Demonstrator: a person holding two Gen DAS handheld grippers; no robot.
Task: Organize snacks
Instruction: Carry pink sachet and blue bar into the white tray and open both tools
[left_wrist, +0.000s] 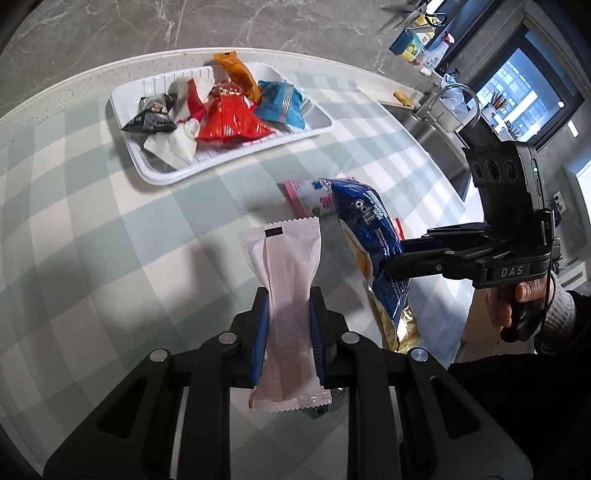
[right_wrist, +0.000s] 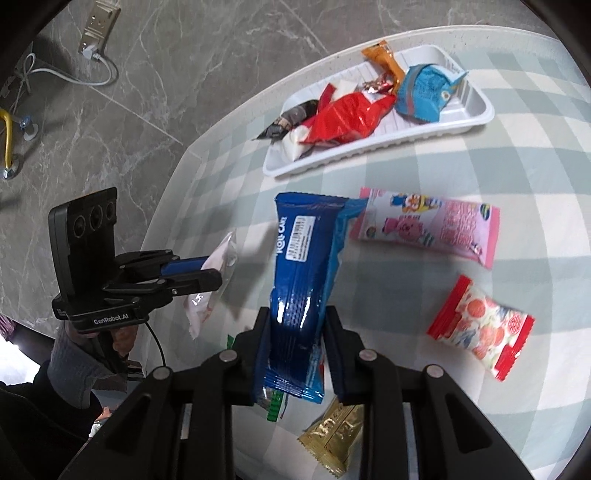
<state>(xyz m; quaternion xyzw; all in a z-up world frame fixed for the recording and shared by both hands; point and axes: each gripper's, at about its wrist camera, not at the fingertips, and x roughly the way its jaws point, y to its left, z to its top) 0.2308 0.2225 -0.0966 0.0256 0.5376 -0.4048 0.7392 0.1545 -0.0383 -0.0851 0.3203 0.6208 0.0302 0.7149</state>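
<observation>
My left gripper (left_wrist: 288, 299) is shut on a pale pink snack packet (left_wrist: 286, 291), held above the checked tablecloth; it also shows in the right wrist view (right_wrist: 210, 280). My right gripper (right_wrist: 297, 317) is shut on a blue roll-cake packet (right_wrist: 303, 266), lifted above the table; it shows in the left wrist view (left_wrist: 373, 243). A white tray (left_wrist: 314, 114) at the far side holds several snacks: black, white, red, orange and light blue packets. The tray also shows in the right wrist view (right_wrist: 476, 107).
On the cloth lie a pink cartoon packet (right_wrist: 428, 225), a red-edged fruit candy packet (right_wrist: 480, 328), a gold packet (right_wrist: 332, 439) and a green-white packet (right_wrist: 275, 404). The round table's edge (right_wrist: 207, 147) drops to grey floor. A sink and faucet (left_wrist: 443, 107) stand beyond the table.
</observation>
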